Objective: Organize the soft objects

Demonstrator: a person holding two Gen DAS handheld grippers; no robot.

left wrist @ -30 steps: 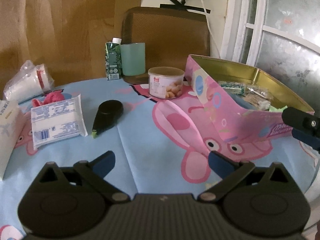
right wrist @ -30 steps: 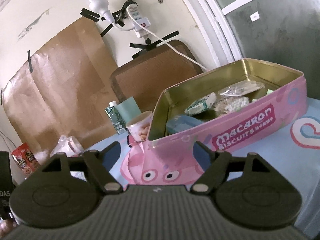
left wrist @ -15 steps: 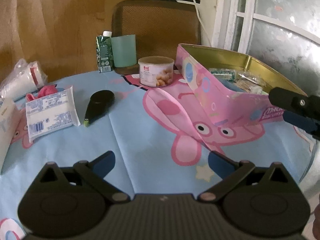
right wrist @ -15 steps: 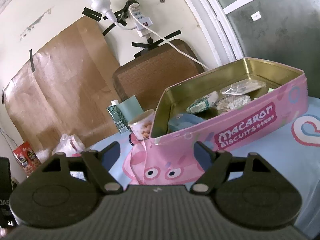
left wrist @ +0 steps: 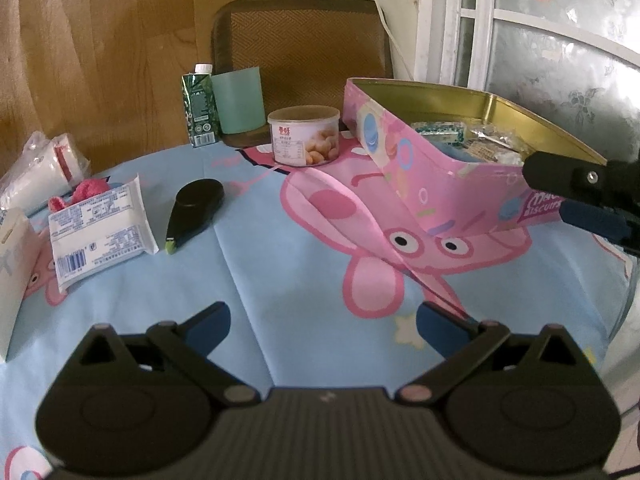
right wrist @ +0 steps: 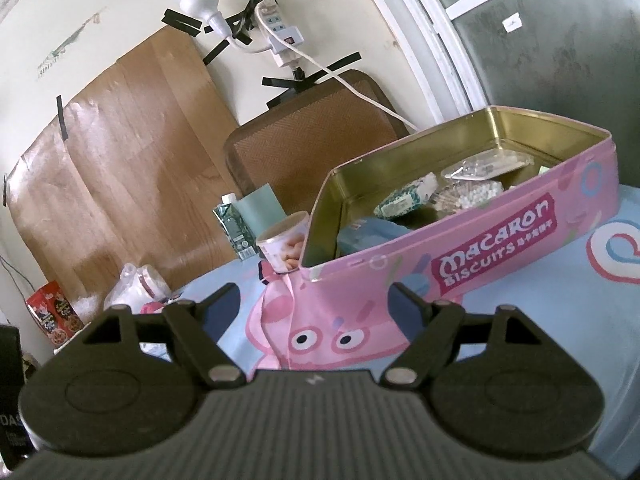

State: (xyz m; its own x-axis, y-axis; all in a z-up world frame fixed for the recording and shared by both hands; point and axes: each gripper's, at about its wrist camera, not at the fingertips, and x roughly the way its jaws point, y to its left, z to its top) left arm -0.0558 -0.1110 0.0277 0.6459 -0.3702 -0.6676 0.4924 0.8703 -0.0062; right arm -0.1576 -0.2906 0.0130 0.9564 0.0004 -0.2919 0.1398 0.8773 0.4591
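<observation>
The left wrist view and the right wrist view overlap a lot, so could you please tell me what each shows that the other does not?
Only the left wrist view shows the white wipes pack, the black tape dispenser and the right tool. Only the right wrist view shows the wall power strip and the red snack box. Both show the pink biscuit tin, the nut can and the green carton.

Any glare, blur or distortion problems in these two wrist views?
Left wrist view: fisheye bends the white window frame; soft daylight, sharp enough to show the print on the round nut tub. Right wrist view: horizon tilted, open pink biscuit tin legible, its gold inside mildly reflective.
</observation>
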